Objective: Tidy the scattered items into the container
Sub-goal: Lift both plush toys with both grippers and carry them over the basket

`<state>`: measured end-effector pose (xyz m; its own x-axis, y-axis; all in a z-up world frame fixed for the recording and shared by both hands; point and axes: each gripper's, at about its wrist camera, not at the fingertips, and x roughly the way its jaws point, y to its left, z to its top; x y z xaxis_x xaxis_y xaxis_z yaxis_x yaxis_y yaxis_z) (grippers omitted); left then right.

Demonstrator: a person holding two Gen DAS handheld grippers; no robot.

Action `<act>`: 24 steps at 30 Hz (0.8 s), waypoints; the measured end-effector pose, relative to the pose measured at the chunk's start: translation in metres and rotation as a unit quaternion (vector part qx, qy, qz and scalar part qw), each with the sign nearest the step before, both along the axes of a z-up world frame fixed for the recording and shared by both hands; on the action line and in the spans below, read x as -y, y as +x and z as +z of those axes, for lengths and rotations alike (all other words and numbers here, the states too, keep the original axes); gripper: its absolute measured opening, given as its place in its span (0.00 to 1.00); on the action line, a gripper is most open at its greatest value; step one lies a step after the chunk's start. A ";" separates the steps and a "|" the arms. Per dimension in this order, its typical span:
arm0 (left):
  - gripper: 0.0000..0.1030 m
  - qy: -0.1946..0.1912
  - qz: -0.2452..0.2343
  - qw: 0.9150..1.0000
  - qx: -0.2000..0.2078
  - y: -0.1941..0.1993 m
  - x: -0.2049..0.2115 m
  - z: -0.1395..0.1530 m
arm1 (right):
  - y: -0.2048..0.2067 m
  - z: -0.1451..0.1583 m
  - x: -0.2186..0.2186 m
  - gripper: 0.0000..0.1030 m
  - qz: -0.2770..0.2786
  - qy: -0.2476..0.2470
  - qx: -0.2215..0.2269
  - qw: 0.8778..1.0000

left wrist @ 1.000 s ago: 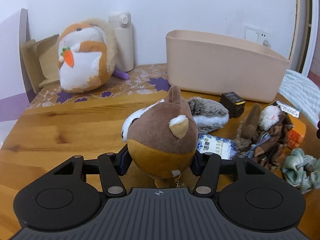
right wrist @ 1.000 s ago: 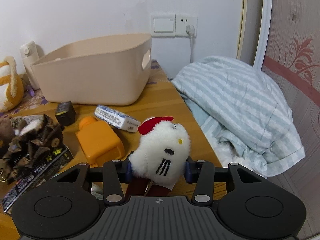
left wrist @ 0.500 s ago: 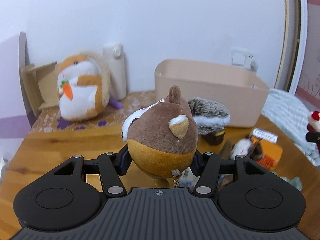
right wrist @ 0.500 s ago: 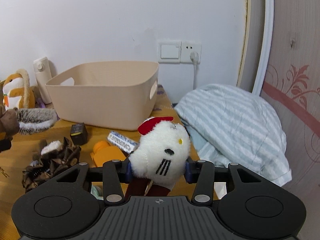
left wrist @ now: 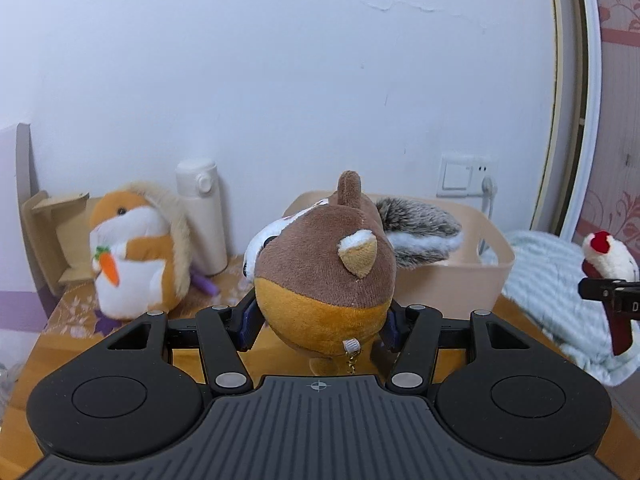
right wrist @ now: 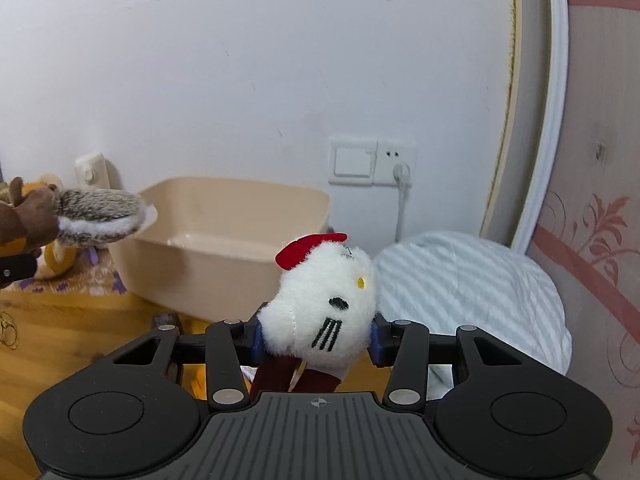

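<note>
My left gripper (left wrist: 320,320) is shut on a brown squirrel plush (left wrist: 324,272) with a grey bushy tail, held in the air in front of the beige bin (left wrist: 492,264). The plush also shows at the left in the right wrist view (right wrist: 72,216), its tail at the bin's near left rim. My right gripper (right wrist: 316,340) is shut on a white kitty plush (right wrist: 324,300) with a red bow, held above the table before the beige bin (right wrist: 224,264), whose inside looks bare. That plush also shows at the right in the left wrist view (left wrist: 608,256).
An orange-and-white hamster plush (left wrist: 136,256), a white bottle (left wrist: 202,216) and a cardboard box (left wrist: 52,236) stand at the back left on a patterned cloth. A striped blanket (right wrist: 472,300) lies right of the wooden table (right wrist: 60,344). A wall socket (right wrist: 372,162) is behind the bin.
Both grippers have risen with their plush toys and come closer to the bin. The scattered items on the table have dropped out of both views.
</note>
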<state>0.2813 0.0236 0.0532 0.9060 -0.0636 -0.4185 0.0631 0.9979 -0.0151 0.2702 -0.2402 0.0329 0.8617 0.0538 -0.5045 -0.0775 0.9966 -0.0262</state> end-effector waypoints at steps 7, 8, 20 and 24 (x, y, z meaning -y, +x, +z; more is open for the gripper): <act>0.56 0.012 -0.003 1.000 0.009 0.021 0.014 0.013 | 0.021 0.018 -0.015 0.42 0.016 0.003 0.017 1.000; 0.56 0.015 -0.003 1.000 0.011 0.024 0.016 0.014 | 0.025 0.021 -0.016 0.42 0.019 0.007 0.017 1.000; 0.56 0.061 0.011 0.998 0.033 0.074 0.038 0.020 | 0.070 0.039 -0.037 0.42 0.037 -0.003 0.026 0.999; 0.56 0.062 0.021 0.997 0.036 0.097 0.043 0.021 | 0.087 0.043 -0.040 0.42 0.038 -0.007 0.030 0.999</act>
